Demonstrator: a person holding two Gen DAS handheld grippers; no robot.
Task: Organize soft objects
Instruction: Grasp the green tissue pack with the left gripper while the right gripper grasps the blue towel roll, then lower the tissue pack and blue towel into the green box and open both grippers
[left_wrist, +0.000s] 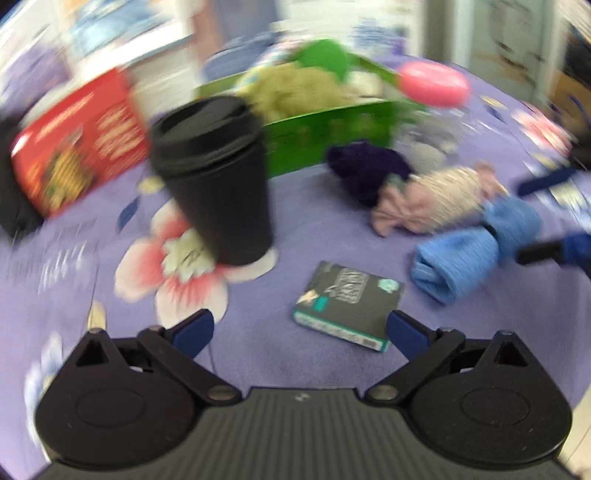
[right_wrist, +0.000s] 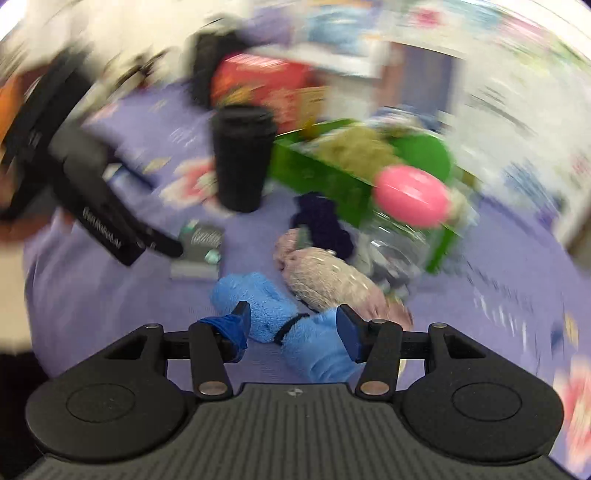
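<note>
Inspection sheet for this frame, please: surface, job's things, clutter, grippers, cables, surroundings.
Surface: purple floral cloth.
Job's things: blue towel roll, pink-beige bundle and dark purple knit lie loose; green box holds soft items.
Clutter: black lidded cup, small dark book, red box, pink ball.
Grippers: left gripper open, empty; right gripper open, jaws straddling the towel roll.
Cables: nothing seen.
Surroundings: too blurred to tell.

Blue towel (right_wrist: 273, 314), green box (left_wrist: 325, 133)

Counts: 4 soft bundles – 1 blue (left_wrist: 465, 254), 1 pink-beige (left_wrist: 439, 199), 1 purple (left_wrist: 365, 170), 1 olive (left_wrist: 295, 92) at 12 o'clock; 1 black cup (left_wrist: 218, 181); 1 green box (left_wrist: 328, 136); 1 small book (left_wrist: 347, 306).
</note>
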